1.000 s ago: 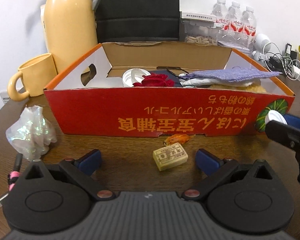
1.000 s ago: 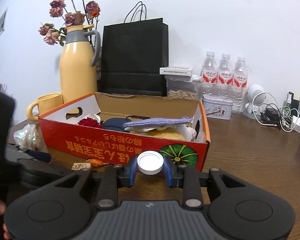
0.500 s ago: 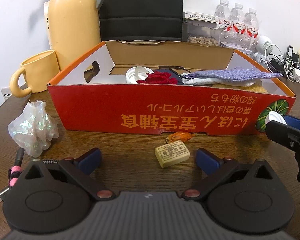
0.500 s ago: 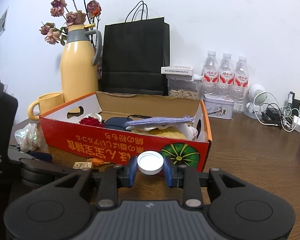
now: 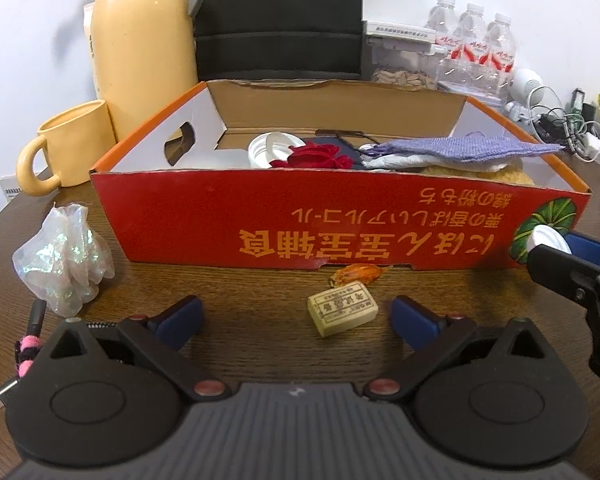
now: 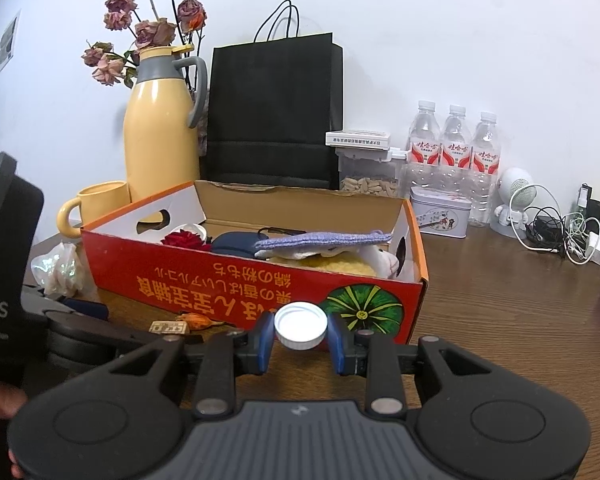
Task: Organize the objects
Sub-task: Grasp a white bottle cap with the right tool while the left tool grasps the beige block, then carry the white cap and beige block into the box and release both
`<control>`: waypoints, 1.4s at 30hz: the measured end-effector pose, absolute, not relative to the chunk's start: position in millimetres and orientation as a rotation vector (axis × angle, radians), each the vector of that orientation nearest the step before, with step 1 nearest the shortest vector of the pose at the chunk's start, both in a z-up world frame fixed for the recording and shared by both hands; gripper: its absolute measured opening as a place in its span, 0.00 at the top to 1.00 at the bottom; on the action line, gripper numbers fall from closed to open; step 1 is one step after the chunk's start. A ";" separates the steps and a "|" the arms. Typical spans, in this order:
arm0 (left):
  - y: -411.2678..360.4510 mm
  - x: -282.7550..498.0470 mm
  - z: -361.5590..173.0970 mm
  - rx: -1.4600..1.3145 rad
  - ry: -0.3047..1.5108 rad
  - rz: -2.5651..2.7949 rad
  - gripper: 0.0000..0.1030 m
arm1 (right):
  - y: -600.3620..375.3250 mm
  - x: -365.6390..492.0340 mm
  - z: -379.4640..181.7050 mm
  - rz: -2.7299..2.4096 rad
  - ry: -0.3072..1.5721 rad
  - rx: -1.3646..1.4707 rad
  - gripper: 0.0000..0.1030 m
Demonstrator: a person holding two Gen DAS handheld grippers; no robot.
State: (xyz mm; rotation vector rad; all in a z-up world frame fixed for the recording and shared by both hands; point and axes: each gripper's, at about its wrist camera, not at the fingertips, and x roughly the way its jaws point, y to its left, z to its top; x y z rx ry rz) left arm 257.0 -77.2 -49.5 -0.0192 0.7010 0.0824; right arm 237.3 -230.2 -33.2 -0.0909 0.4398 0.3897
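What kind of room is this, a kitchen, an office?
Probably a home or office desk corner: a wooden table against a wall, with a thermos jug, bottled water and tangled chargers.

The red box (image 5: 300, 224) is faced closely from low over the desk (image 5: 260, 344) by both wrist views; its front is shared, seen further rightward in the right view.

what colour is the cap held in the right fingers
White; the cap shows best in the right wrist view, between the blue fingers.

left gripper (image 5: 296, 318) narrower, closing around nothing
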 end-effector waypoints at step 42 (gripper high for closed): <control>-42.2 309.6 19.3 -0.042 0.429 0.019 0.41 | -184.2 315.8 -6.6 0.347 0.308 -0.086 0.66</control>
